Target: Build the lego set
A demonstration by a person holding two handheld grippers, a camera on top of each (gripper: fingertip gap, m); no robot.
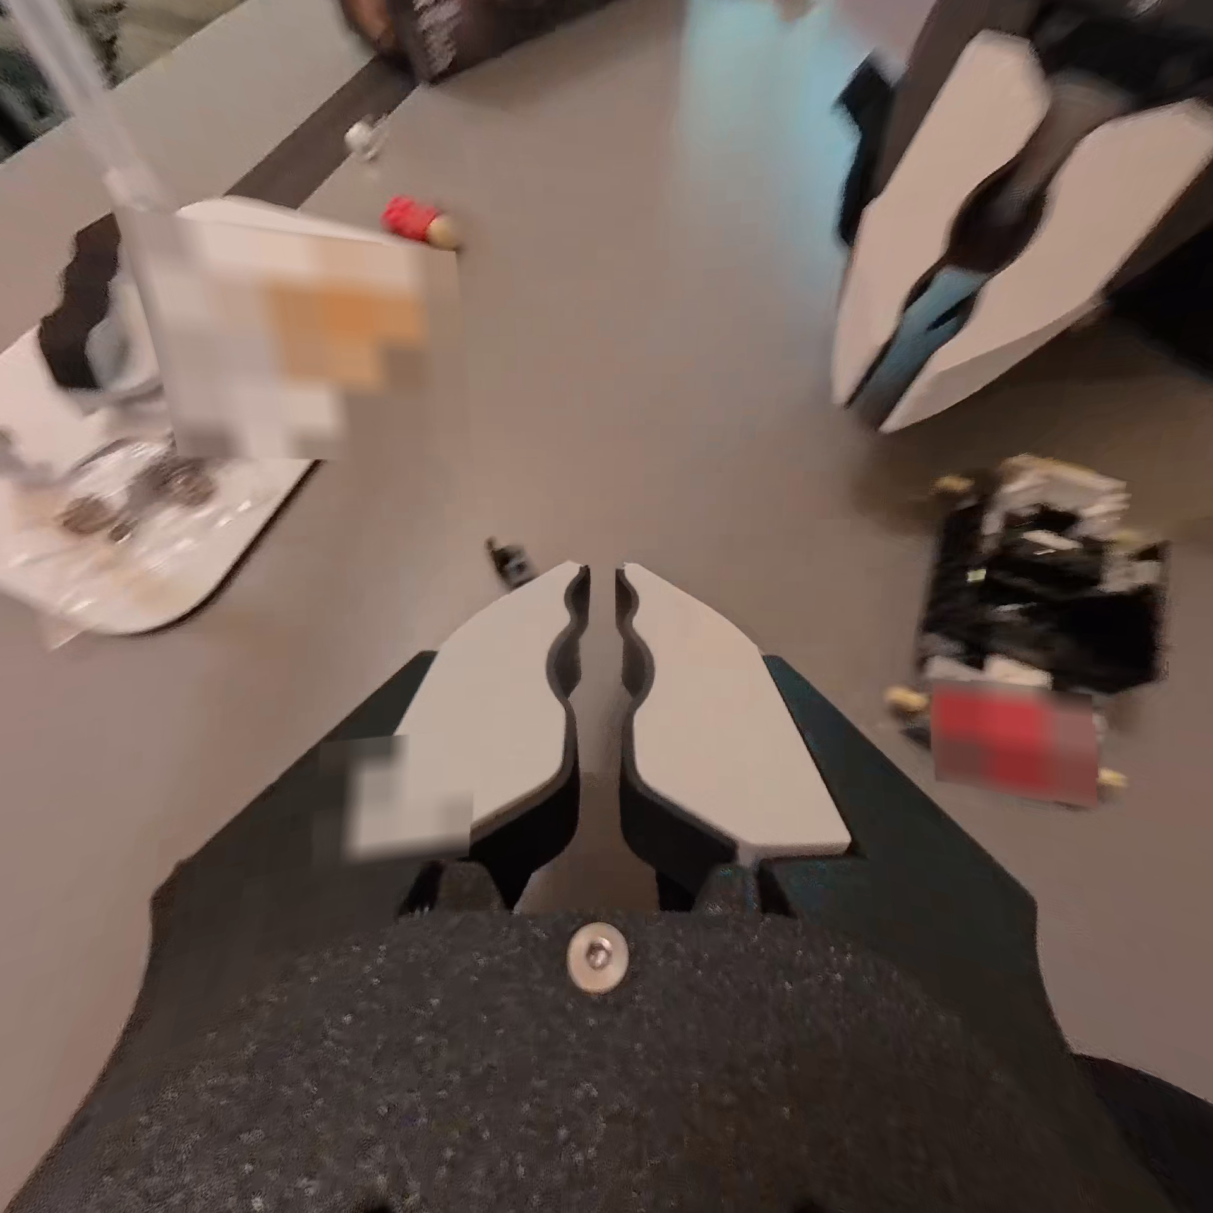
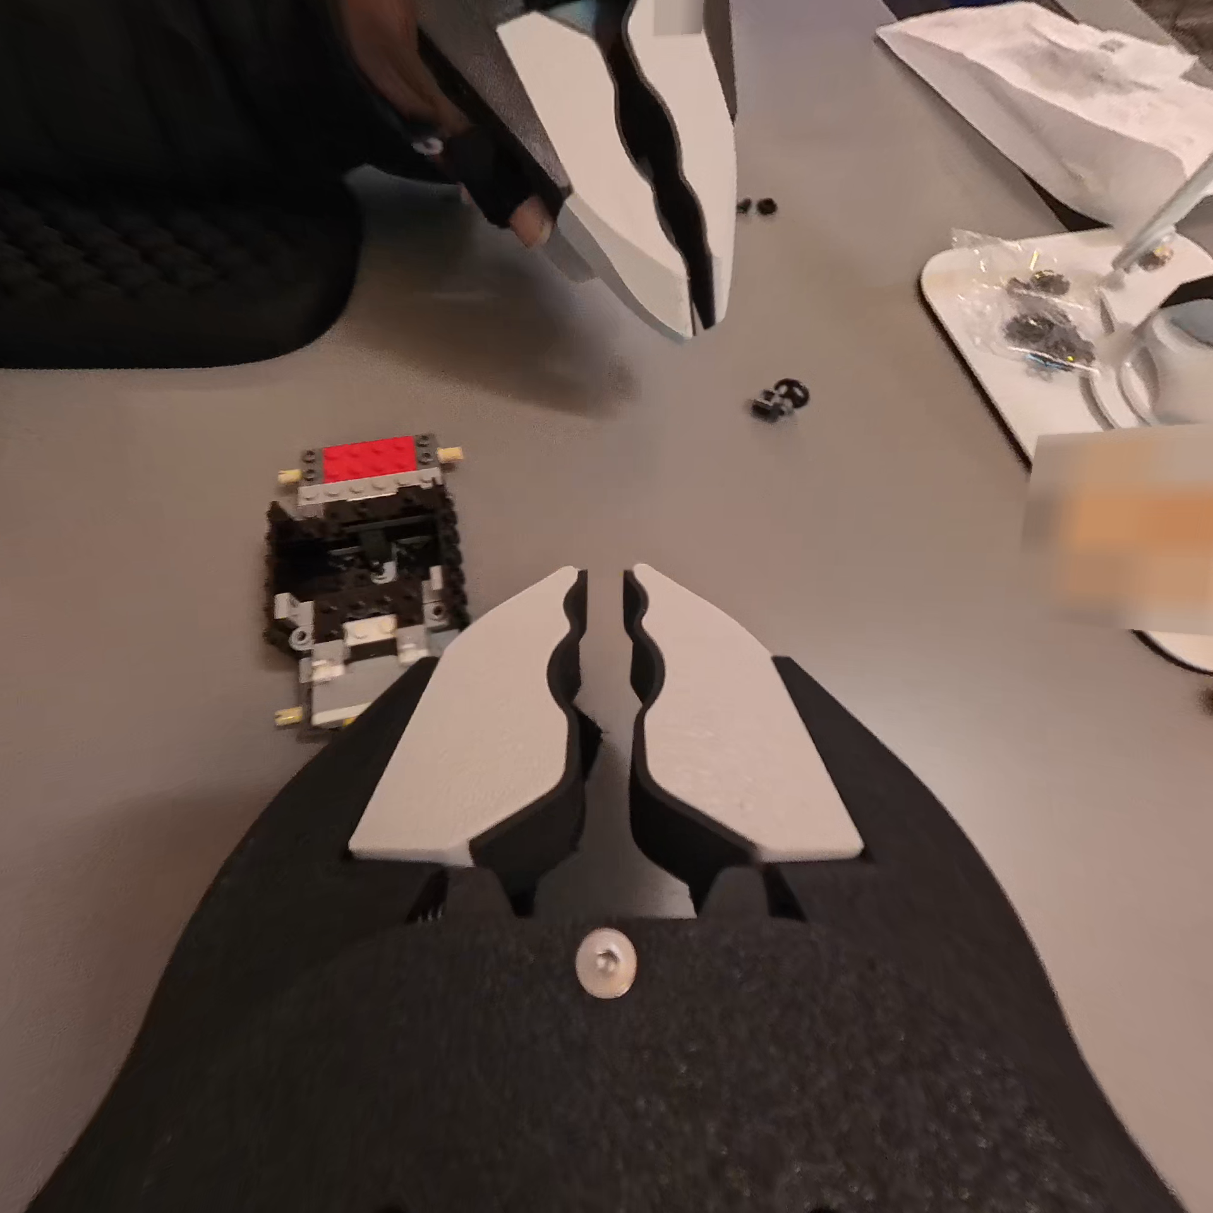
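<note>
Half-built lego car (image 2: 367,577) flat on the grey counter (image 2: 656,459), red plate at its far end, tan axle pins out at the sides. Just right of the car, the right gripper (image 2: 605,572), fingers narrow with a slim gap, nothing between the tips. Beyond the car and farther right, a small black wheel-like piece (image 2: 778,397), loose. Past that piece, the left gripper (image 2: 699,321), fingers nearly together, seemingly empty. Far right of the car, a white tray (image 2: 971,367) carrying a clear bag of dark parts (image 2: 1043,321).

Risks from here: knocking the car sideways with the right gripper so close to it; flicking the tiny black piece away instead of pinching it, given its size and the smooth counter.

Only in the left wrist view: a red piece with a tan end (image 1: 420,222), beyond the tray. Only in the right wrist view: sharp stud detail on the car, smeared in the other.
</note>
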